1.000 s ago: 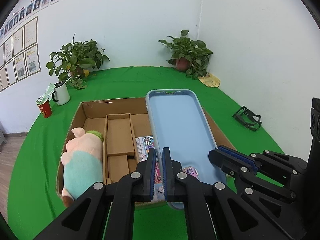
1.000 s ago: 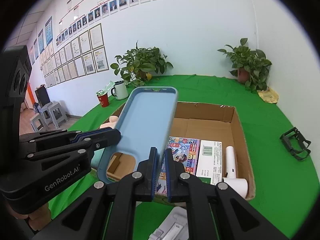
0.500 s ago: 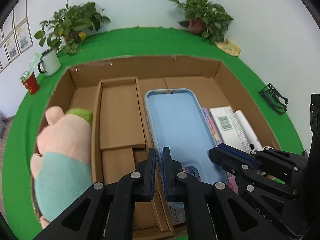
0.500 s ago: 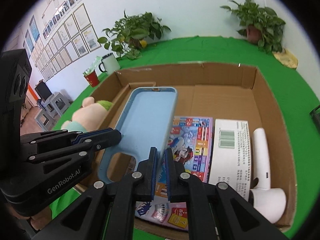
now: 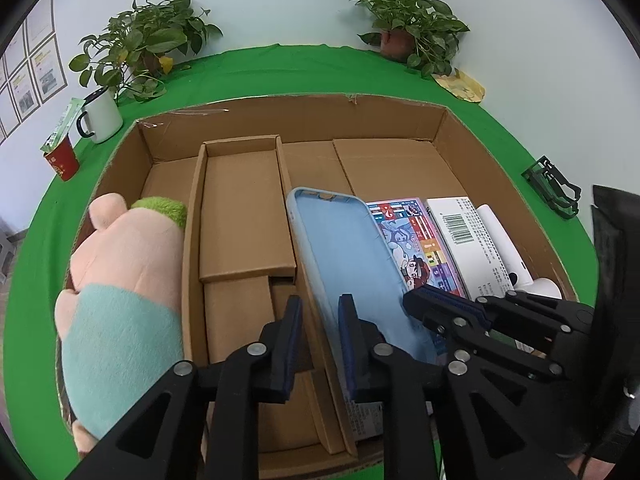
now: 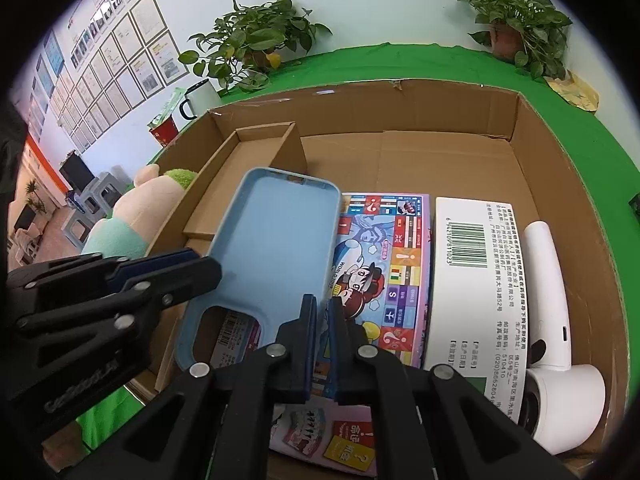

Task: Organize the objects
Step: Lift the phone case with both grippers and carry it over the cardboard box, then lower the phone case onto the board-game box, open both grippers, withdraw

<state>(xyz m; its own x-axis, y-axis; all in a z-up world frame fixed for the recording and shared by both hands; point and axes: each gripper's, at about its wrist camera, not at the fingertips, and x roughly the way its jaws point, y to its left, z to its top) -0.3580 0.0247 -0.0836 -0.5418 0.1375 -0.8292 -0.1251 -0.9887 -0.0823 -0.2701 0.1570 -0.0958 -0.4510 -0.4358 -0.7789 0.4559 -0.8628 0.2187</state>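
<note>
A light blue phone case (image 5: 340,256) (image 6: 276,240) hangs tilted inside the cardboard box (image 5: 304,120) (image 6: 400,100), over the colourful board game box (image 6: 384,264). My right gripper (image 6: 323,316) is shut on the case's right edge. My left gripper (image 5: 319,322) has its jaws parted around the case's left edge and no longer pinches it. It shows from the side in the right wrist view (image 6: 188,268).
In the box lie a plush pig (image 5: 120,272), a cardboard divider (image 5: 240,208), a white medicine box (image 6: 472,272) and a white hair dryer (image 6: 552,332). On the green table stand a white mug (image 5: 100,116), a red cup (image 5: 62,158), two plants and a black clip (image 5: 554,188).
Both grippers carried the phone case down into the box. The left gripper's jaws have opened off the case; the right stays shut on it.
</note>
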